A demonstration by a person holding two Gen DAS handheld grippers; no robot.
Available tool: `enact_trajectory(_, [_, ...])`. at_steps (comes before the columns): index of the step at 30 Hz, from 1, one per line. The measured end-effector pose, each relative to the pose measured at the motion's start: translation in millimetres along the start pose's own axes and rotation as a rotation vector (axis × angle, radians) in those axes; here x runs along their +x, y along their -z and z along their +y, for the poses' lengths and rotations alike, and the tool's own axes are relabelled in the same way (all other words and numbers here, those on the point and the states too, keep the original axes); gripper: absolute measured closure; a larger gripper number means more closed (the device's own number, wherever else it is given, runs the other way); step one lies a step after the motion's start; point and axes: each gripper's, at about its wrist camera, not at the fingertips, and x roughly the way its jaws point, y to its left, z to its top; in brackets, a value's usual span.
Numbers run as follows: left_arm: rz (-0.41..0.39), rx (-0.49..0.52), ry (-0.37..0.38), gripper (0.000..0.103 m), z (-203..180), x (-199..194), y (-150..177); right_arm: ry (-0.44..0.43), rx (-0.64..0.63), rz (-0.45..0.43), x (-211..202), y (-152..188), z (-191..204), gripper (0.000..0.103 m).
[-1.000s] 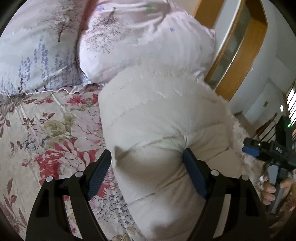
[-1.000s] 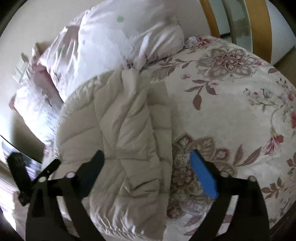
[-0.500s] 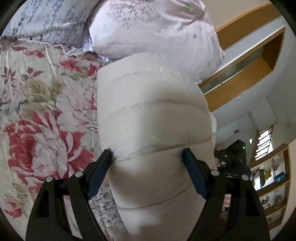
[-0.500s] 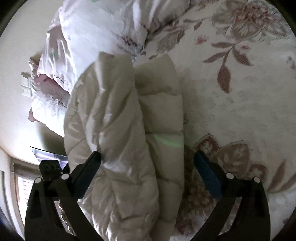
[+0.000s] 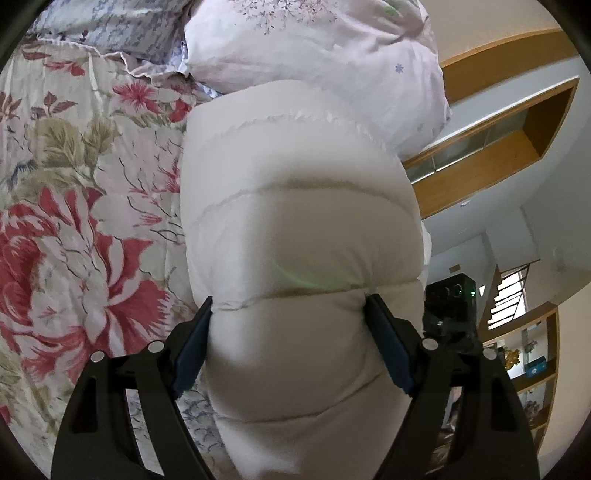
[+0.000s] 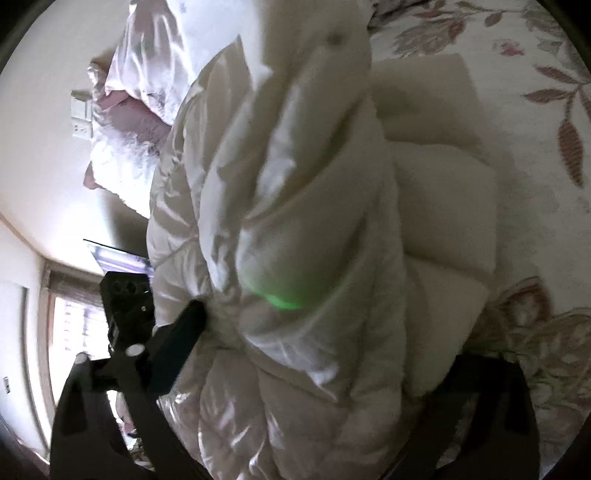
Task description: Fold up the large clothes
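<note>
A cream quilted puffer jacket (image 5: 295, 229) lies folded into a thick bundle on the floral bed. My left gripper (image 5: 291, 332) straddles one end of it, its blue pads (image 5: 192, 350) pressing into both sides of the padding. In the right wrist view the jacket (image 6: 303, 229) fills the frame, bunched and blurred. My right gripper (image 6: 325, 332) has it between the jaws; the left finger (image 6: 177, 339) touches the fabric, and the right finger is hidden under the jacket.
A pink floral pillow (image 5: 314, 44) and a blue one (image 5: 110, 22) lie beyond the jacket. The flowered bedsheet (image 5: 74, 221) spreads to the left. Wooden door frames (image 5: 498, 110) and shelves (image 5: 532, 362) stand off the bed's right side.
Both grippers have pushed forward onto the jacket, which now fills the space between their jaws. The left jaws have not narrowed. In the right view the bundle has risen and bunched.
</note>
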Motion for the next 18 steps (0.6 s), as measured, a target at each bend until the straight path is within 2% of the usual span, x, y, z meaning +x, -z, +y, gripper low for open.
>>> enact_trajectory(2, [-0.002, 0.002, 0.006, 0.023, -0.9, -0.2, 1.8, -0.033, 0.013, 0.004, 4.3, 2.0, -1.9, 0.027])
enact_trajectory(4, [-0.006, 0.007, 0.013, 0.026, -3.3, -0.7, 2.2, -0.081, 0.024, 0.001, 7.6, 4.0, -1.9, 0.044])
enact_trajectory(5, [-0.012, 0.006, 0.023, 0.030, -3.6, -2.4, 2.9, -0.101, 0.026, -0.007, 7.1, 4.6, -1.3, 0.053])
enact_trajectory(8, [-0.029, -0.003, 0.058, 0.043, -1.4, -7.9, 1.8, -0.129, -0.006, -0.040, 1.6, 8.7, 10.6, 0.067])
enact_trajectory(9, [-0.040, -0.006, 0.084, 0.047, -1.0, -12.4, 1.1, -0.130, -0.016, -0.046, 0.5, 9.2, 14.9, 0.068])
enact_trajectory(12, [-0.073, 0.005, 0.122, 0.052, -4.1, -24.0, -1.4, -0.132, -0.061, -0.067, -1.5, 9.9, 35.6, 0.072])
enact_trajectory(18, [-0.165, 0.036, 0.130, 0.053, -4.0, -64.7, -10.3, -0.169, -0.144, -0.082, 11.8, 3.6, 80.7, 0.073])
